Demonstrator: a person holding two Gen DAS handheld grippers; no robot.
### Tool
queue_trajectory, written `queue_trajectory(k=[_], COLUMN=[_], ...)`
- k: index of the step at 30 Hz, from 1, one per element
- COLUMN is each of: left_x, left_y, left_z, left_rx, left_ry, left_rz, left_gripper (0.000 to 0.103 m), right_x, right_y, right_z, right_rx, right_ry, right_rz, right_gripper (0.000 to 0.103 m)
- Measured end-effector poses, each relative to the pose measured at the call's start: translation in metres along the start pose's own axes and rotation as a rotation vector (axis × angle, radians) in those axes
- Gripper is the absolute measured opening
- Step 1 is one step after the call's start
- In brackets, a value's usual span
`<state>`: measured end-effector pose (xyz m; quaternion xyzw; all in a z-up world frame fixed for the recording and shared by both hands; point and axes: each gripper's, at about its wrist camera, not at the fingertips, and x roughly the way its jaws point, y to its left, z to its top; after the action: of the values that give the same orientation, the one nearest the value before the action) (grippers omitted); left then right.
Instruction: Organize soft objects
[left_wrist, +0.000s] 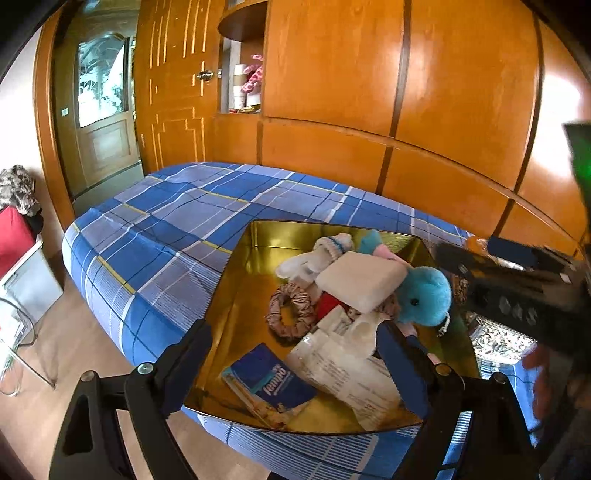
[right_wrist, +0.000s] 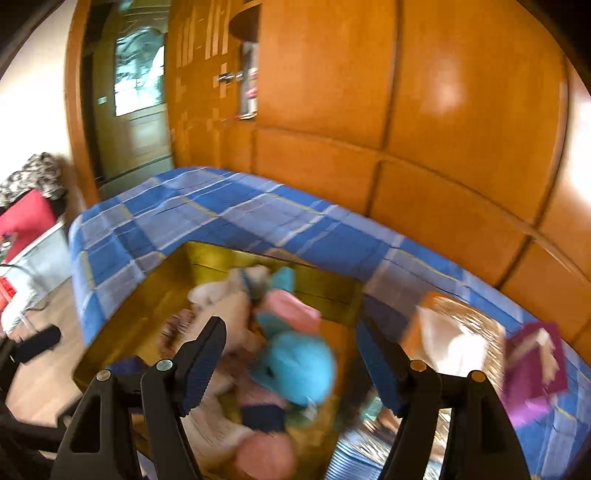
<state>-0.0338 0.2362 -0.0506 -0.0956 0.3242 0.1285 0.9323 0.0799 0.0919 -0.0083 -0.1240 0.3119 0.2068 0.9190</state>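
Daylight is glaring off the wooden wardrobe (left_wrist: 461, 92) on my right, blowing out that edge. My left view is staying sharp; my right view is smearing with motion blur. Fisheye is bending both, corners darkening.

Left wrist view looks forward and down along its own fingers from just off the near edge of the bed (left_wrist: 155, 229), close over the gold tray (left_wrist: 236, 291), facing the wooden wall panels (left_wrist: 332, 74) and the door at far left. Right wrist view looks down the same way from close above the tray's right side, heavily motion-blurred. Both share the tray with the blue plush toy (left_wrist: 424, 295), the plaid bed top, the panels and the door.
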Motion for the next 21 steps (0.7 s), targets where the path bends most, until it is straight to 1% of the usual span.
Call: queue_trajectory(k=[2,4,9,13,16,21], left_x=[-0.002,-0.004,-0.012,-0.017,-0.017,-0.016], left_y=[-0.007,-0.014,-0.036,-0.053,-0.064,-0.070], left_z=[-0.002,-0.004,-0.006,-0.009,-0.013,-0.019], left_rx=[0.013,0.023,0.049,0.079,0.106,0.118], left_ry=[-0.004,-0.006,-0.032,-0.050,-0.047,-0.038], left_rz=[-0.004,-0.011,-0.025,-0.030,-0.022,-0.021], left_gripper=[0.091,0.092,0.102,0.103,0.103,0.103], right_x=[-0.009,-0.016,-0.025,-0.029,-0.032,-0.032], right_y=[-0.011,-0.024,-0.047,-0.059,-0.064,-0.061], right_z=[-0.014,-0.031,-0.059,-0.067,-0.073,-0.075], right_rx=[0.040,0.095,0.178,0.205,0.213,0.197], right_ry=[-0.013,-0.015,0.001,0.006,-0.002,-0.001], right_rz=[-0.041,-0.082,-0.153,-0.186,-0.203,-0.218], right_gripper=[0.075,0.083,0.083,0.083,0.083,0.083])
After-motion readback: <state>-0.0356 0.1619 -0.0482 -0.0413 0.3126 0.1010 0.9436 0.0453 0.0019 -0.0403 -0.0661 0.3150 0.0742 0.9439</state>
